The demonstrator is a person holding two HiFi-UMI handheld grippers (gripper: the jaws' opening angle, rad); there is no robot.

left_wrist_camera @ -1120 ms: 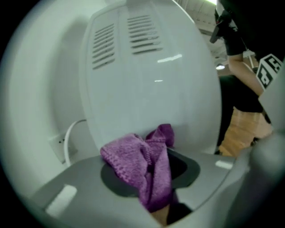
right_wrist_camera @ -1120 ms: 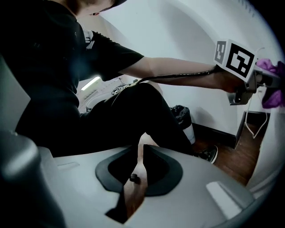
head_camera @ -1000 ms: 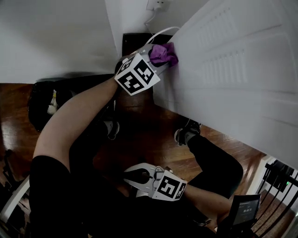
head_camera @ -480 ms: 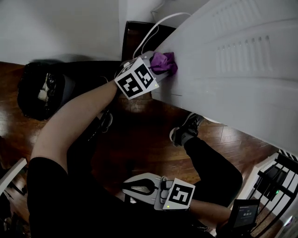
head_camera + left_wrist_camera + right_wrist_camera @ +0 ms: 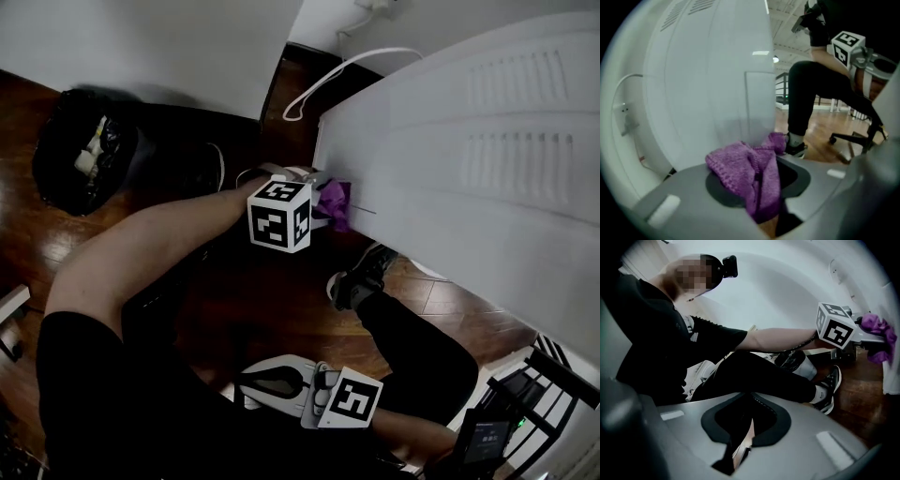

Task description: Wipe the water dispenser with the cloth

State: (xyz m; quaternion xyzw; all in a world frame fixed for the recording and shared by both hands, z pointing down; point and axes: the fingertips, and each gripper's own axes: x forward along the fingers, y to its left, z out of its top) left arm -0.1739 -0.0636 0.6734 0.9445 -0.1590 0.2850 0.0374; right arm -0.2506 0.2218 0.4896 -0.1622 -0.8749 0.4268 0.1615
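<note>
The white water dispenser (image 5: pixel 450 141) fills the right of the head view, and its smooth side (image 5: pixel 717 70) looms close in the left gripper view. My left gripper (image 5: pixel 323 202) presses a purple knitted cloth (image 5: pixel 335 203) against the dispenser's side, low down near the corner. The cloth (image 5: pixel 736 166) is bunched between the jaws. They have just eased slightly wider but still pinch it. My right gripper (image 5: pixel 246 382) hangs low over the person's lap, away from the dispenser. Its jaws have just been closing and now stand shut, with nothing between them (image 5: pixel 740 427).
A black bin bag (image 5: pixel 80 159) sits on the wooden floor at the left. A white cable (image 5: pixel 328 80) loops from a wall socket behind the dispenser. The person's shoe (image 5: pixel 356 279) rests by the dispenser's base. A small screen (image 5: pixel 487 436) and black railing (image 5: pixel 562 370) are at the bottom right.
My left gripper has slid the cloth down the dispenser's side toward the floor. The right gripper has stayed low over the lap and only rolled a little.
</note>
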